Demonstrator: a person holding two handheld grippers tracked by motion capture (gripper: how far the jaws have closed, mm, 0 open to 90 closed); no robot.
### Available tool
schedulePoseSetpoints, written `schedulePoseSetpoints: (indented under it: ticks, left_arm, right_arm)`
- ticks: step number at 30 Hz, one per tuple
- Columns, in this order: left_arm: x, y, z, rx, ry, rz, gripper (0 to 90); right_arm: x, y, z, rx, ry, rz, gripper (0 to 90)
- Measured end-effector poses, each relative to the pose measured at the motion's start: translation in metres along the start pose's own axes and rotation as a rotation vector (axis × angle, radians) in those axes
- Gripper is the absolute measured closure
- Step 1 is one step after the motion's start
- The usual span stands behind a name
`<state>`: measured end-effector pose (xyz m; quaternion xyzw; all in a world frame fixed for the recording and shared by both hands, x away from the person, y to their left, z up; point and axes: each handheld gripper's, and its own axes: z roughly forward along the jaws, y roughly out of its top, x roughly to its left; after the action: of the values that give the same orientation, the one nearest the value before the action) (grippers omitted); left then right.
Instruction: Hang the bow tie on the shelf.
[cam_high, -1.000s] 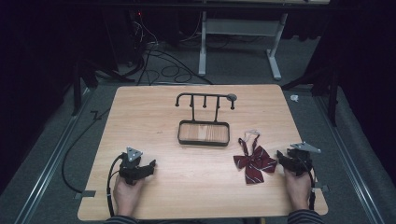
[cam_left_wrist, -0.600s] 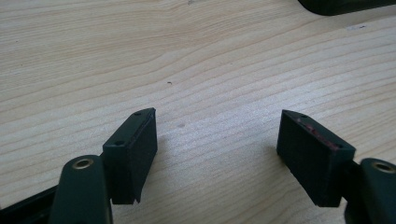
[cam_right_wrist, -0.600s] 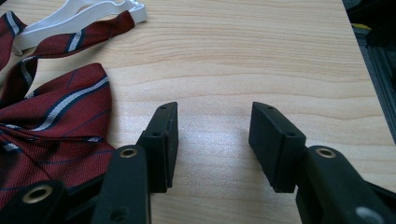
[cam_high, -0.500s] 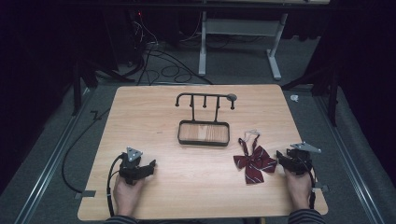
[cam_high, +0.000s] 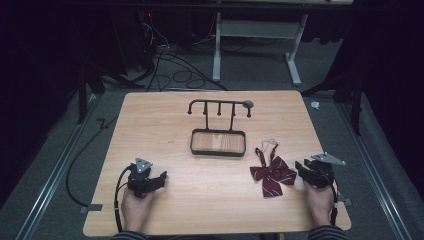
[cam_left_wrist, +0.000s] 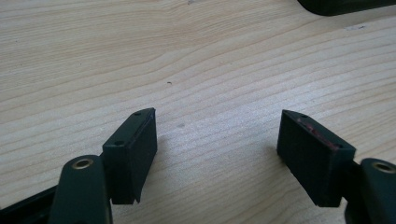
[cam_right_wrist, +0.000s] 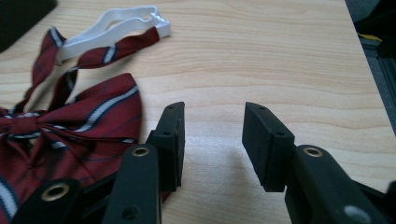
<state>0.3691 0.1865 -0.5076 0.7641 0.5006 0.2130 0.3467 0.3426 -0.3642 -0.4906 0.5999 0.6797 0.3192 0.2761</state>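
Wooden boards of a pale table (cam_high: 165, 125) are seen from the high view, with a black rack (cam_high: 219, 127) standing near the middle: a bar with hooks above a shallow tray. A dark red striped bow tie (cam_high: 272, 172) lies flat at about four o'clock from the rack, well apart from it, its white strap (cam_high: 268, 145) trailing toward twelve o'clock. The right gripper (cam_high: 306, 170) is held low over the table just beside the bow tie, at its three o'clock, jaws pointed toward it. The left gripper (cam_high: 159, 179) is held at about seven o'clock from the rack, far from the bow tie, over bare wood

From the left gripper view, the left gripper (cam_left_wrist: 217, 140) is shown with its jaws spread wide and nothing between them; bare wood grain is seen beyond, and a dark edge of the rack (cam_left_wrist: 345, 5) at one o'clock

From the right gripper view, the right gripper (cam_right_wrist: 212, 135) is shown with a moderate gap between its jaws, which have just been closing; only bare table (cam_right_wrist: 280, 56) is seen in the gap. The bow tie (cam_right_wrist: 79, 126) lies at nine to ten o'clock, its nearest wing just beside the outer face of the left-hand jaw and partly hidden behind it. The white strap (cam_right_wrist: 116, 23) curls at eleven o'clock
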Motion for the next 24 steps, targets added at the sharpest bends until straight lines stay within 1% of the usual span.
schedulePoseSetpoints:
  ticks: [1, 2, 6, 7, 9, 11, 13, 16, 19, 21, 24]
  left_arm:
    - [0.000, 0.000, 0.000, 0.000, 0.000, 0.000, 29.2]
    - [0.000, 0.000, 0.000, -0.002, 0.000, 0.000, 29.1]
    - [0.000, 0.000, 0.000, 0.000, -0.002, 0.000, 29.1]
    - [0.000, 0.000, 0.000, 0.001, -0.003, 0.000, 29.1]
    - [0.000, 0.000, 0.000, 0.001, -0.003, 0.000, 29.1]
    - [0.000, 0.000, 0.000, -0.002, -0.004, -0.002, 29.1]
    - [0.000, 0.000, 0.000, -0.002, -0.005, -0.002, 29.1]
    - [0.000, 0.000, 0.000, -0.002, -0.005, -0.002, 29.1]
    - [0.001, 0.000, 0.000, -0.004, -0.005, -0.003, 29.1]
    - [0.000, 0.000, 0.000, -0.002, -0.005, -0.003, 29.1]
    - [0.000, 0.000, 0.000, -0.002, -0.005, -0.002, 29.1]
  right_arm:
    - [0.000, 0.000, 0.000, 0.000, 0.000, 0.000, 60.9]
    - [0.001, 0.001, -0.002, -0.011, 0.010, -0.001, 61.1]
    - [0.004, 0.003, -0.004, -0.020, 0.029, -0.004, 61.8]
    - [0.007, 0.005, -0.005, -0.019, 0.035, 0.002, 63.1]
    - [0.008, 0.007, -0.005, -0.020, 0.041, 0.003, 63.5]
    - [0.013, 0.010, -0.005, -0.024, 0.059, -0.009, 64.4]
    - [0.015, 0.012, -0.005, -0.027, 0.067, -0.009, 64.6]
    - [0.018, 0.014, -0.004, -0.028, 0.076, -0.009, 65.0]
    - [0.021, 0.016, -0.002, -0.026, 0.089, -0.025, 65.5]
    - [0.023, 0.018, -0.001, -0.026, 0.095, -0.026, 65.8]
    - [0.025, 0.020, 0.000, -0.022, 0.096, -0.032, 65.9]
